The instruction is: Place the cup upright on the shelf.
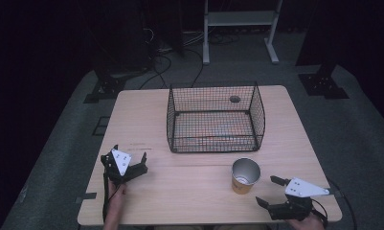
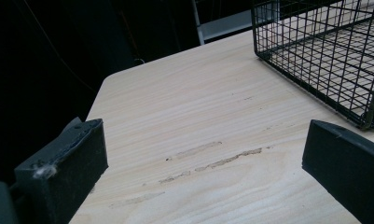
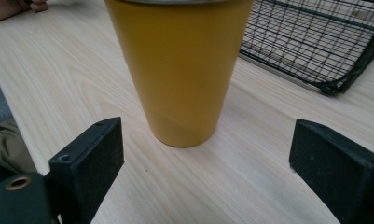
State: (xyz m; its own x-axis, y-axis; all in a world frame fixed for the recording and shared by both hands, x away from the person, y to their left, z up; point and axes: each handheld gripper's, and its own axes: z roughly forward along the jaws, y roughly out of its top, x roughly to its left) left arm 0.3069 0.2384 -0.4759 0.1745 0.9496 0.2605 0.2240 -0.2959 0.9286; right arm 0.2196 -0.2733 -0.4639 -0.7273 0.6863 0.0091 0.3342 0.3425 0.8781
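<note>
A pale wooden table (image 1: 199, 191) carries everything, seen from above at the person's side. The largest thing on it is a black wire basket (image 1: 216, 120), open at the top and standing on the table's far middle; it serves here as the landmark.

Just in front of the basket's near right corner, on the side toward the person, stands a yellow cup (image 1: 245, 176). It is upright, with a silvery inside, and it touches neither the basket nor any gripper. In the right gripper view the cup (image 3: 180, 70) rises straight ahead, with the basket's corner behind it to the right.

The right gripper (image 1: 271, 190) lies near the table's front edge, further from the basket than the cup and to the cup's right. It points at the cup. Its jaws are spread apart with nothing between them, and the cup stands just beyond their tips.

The left gripper (image 1: 130, 158) rests well to the left of the basket's near left corner, close to the table's left side and far apart from the cup. A hand (image 1: 117, 194) holds it from below. Its jaws are also spread, with bare wood between them, and the left gripper view shows the basket's corner (image 2: 324, 51) at the upper right.
</note>
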